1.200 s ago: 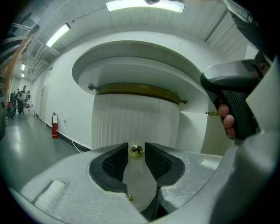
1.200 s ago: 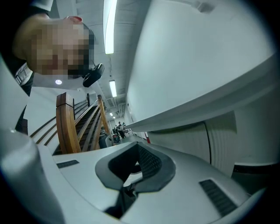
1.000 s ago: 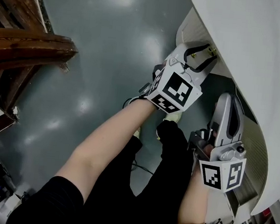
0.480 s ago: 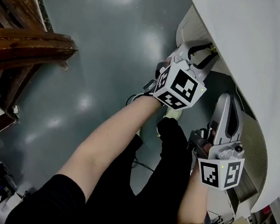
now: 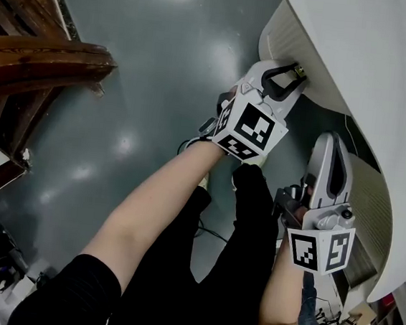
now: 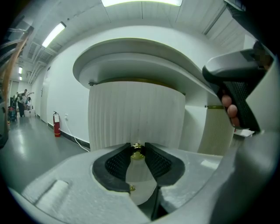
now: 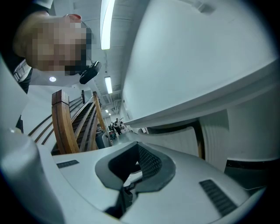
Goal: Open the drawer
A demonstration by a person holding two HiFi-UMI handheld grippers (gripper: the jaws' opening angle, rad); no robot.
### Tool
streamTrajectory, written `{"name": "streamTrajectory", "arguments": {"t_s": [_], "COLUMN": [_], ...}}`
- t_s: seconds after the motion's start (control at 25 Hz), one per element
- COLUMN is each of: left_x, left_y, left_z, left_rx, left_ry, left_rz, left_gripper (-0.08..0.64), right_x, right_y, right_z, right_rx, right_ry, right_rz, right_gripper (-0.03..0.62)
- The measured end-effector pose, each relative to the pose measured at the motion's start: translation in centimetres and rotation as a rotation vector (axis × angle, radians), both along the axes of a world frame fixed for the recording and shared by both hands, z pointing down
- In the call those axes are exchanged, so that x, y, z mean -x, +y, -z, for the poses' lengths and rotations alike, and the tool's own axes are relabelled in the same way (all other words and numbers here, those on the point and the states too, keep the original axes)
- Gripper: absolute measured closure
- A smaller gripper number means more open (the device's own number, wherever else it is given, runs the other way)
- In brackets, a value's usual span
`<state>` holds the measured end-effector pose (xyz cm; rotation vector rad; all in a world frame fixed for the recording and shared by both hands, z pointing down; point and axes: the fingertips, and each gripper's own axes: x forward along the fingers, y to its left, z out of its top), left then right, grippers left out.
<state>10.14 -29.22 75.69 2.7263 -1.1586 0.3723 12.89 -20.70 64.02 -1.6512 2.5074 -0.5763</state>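
Note:
The drawer is a white ribbed curved front (image 6: 135,113) under a white curved desk top (image 5: 365,60). It carries a small brass knob (image 6: 137,151), also seen in the head view as the knob (image 5: 300,70). My left gripper (image 6: 137,148) is shut on this knob, and in the head view the left gripper (image 5: 296,71) reaches up to the ribbed front (image 5: 277,36). My right gripper (image 5: 333,141) points upward beside the desk's second ribbed panel (image 5: 371,212). In its own view the right gripper (image 7: 136,148) is shut on nothing.
A wooden stair rail (image 5: 40,69) stands at the left over a glossy grey floor (image 5: 147,80). The person's black-clad legs (image 5: 235,270) are below the grippers. A red fire extinguisher (image 6: 57,124) stands by the far wall. The right gripper's handle (image 6: 238,94) shows in the left gripper view.
The left gripper has turned a little while staying on the knob. The right gripper has barely moved.

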Motion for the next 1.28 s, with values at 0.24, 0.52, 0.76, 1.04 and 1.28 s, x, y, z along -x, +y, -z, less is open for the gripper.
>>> {"name": "streamTrajectory", "arguments": {"t_s": [0.24,0.52,0.76,1.04,1.28], "left_x": [1.7,4.2,6.1,8.3,9.5], "left_y": [1.9,5.0,7.3,9.7,11.1], "left_z": [0.0,-0.2,-0.2,-0.7,-1.1], "left_rx": [0.020,0.043,0.060,0.087,0.097], "left_ry": [-0.019,-0.041,-0.061,-0.083,-0.090], "left_rz": [0.001,-0.003,-0.003,-0.003,0.000], "left_gripper": [0.453,0.453,0.453,0.453,0.453], "right_x": [1.7,3.5,5.0,7.1,8.0], "right_y": [1.5,3.9,5.5,6.9,7.6], "right_z": [0.5,1.1,1.6,2.4,2.6], "right_rx": [0.017,0.035,0.047,0.054,0.056], "right_ry": [0.000,-0.002,-0.004,-0.003,-0.003], "right_rz": [0.024,0.039,0.055,0.073,0.082], "right_gripper": [0.577,0.577,0.577,0.577,0.577]}}
